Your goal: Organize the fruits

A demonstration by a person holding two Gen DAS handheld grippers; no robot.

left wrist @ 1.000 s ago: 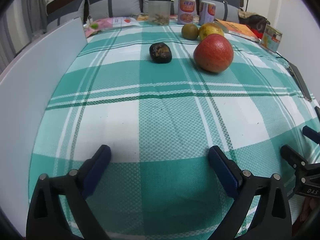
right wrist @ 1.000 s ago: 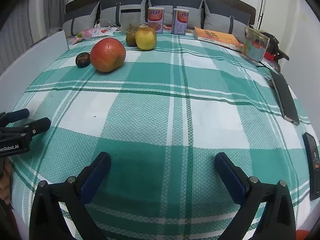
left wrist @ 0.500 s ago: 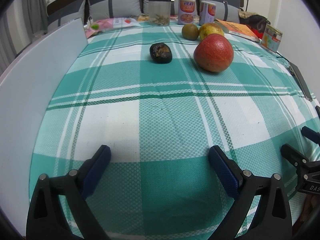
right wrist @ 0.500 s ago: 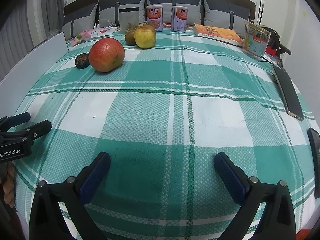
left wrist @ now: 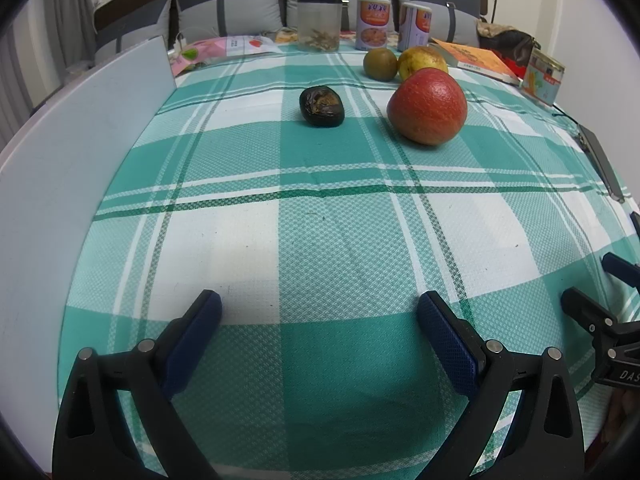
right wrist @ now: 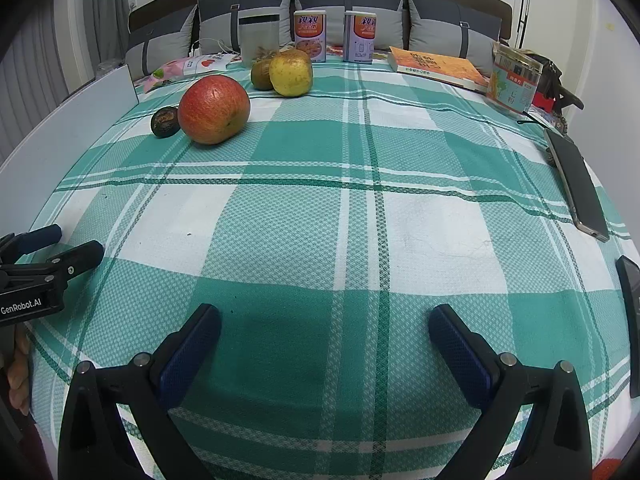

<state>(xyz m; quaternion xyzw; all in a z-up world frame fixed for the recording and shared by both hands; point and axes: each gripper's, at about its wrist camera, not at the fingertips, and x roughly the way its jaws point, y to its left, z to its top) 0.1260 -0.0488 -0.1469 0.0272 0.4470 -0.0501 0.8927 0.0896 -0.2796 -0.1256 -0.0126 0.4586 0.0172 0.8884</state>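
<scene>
Left wrist view: the left gripper (left wrist: 318, 314) is spread wide with nothing between its blue pads (left wrist: 448, 338), held low over the green-and-white checked cloth (left wrist: 320, 240) that covers the bench. Well ahead of this gripper lies a small dark wrinkled fruit (left wrist: 321, 106); ahead and to the right sits a large red fruit (left wrist: 428, 106), apart from the dark one. Beyond the red fruit, a brownish-green fruit (left wrist: 380, 64) and a yellow fruit (left wrist: 422, 60) sit side by side, apparently touching, though the angle makes contact hard to confirm. A white board (left wrist: 72, 152) stands along the left edge. Right wrist view: the right gripper (right wrist: 324, 316) is likewise spread wide and holds nothing. All four fruits lie far ahead and to its left: the red fruit (right wrist: 214, 109) just beside the dark fruit (right wrist: 164, 121), with the yellow fruit (right wrist: 291, 73) farther back. A phone (right wrist: 576, 188) lies ahead to the right, and two cans (right wrist: 310, 36) stand at the far edge.
</scene>
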